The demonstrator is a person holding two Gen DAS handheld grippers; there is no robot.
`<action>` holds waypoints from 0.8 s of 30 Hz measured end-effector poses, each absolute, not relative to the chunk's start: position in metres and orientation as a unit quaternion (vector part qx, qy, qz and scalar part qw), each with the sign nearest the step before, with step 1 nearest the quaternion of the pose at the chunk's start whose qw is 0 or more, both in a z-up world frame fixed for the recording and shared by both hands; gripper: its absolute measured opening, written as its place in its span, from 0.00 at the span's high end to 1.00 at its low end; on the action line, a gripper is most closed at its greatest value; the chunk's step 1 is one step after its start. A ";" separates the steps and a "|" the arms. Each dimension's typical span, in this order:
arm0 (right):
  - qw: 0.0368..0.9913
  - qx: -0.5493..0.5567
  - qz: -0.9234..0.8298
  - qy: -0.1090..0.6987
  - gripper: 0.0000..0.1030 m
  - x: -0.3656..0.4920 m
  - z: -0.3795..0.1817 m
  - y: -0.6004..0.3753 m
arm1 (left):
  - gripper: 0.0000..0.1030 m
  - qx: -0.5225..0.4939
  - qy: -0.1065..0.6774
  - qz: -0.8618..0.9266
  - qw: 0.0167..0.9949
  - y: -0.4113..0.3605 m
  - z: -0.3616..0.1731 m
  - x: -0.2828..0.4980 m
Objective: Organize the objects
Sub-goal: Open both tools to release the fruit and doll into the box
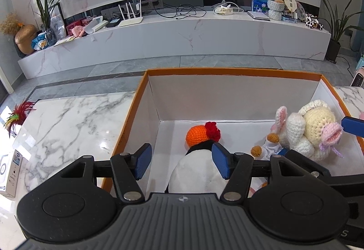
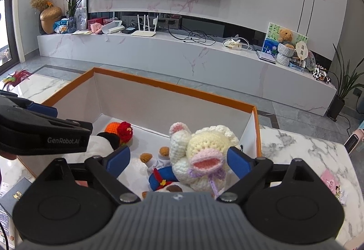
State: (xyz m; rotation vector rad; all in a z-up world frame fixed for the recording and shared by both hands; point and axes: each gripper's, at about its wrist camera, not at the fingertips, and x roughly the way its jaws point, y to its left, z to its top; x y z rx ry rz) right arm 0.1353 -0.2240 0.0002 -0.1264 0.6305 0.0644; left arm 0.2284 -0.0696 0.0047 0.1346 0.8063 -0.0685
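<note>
Left to right inside the orange-rimmed box (image 1: 145,90) on the tabletop (image 1: 75,122): my left gripper (image 1: 182,164), jaws open, straddles the soft penguin toy (image 1: 198,159); my right gripper (image 2: 178,162), jaws open, flanks the light, squashy cream crochet doll (image 2: 204,154). I judge mid-body the best hold.

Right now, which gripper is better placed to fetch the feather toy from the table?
Left. The feather toy lies at the table's far left, on the left gripper side; the right gripper hangs over the box.
</note>
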 end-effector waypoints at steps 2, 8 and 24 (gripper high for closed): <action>0.948 -0.062 0.031 0.310 0.10 0.135 0.000 -0.224 | 0.33 0.065 0.391 -0.032 0.917 -0.069 0.005 0.228; 0.947 -0.064 0.029 0.312 0.09 0.135 0.000 -0.224 | 0.33 0.065 0.389 -0.029 0.919 -0.068 0.006 0.227; 0.952 -0.061 0.010 0.300 0.07 0.133 0.004 -0.234 | 0.33 0.056 0.377 -0.017 0.925 -0.061 0.010 0.226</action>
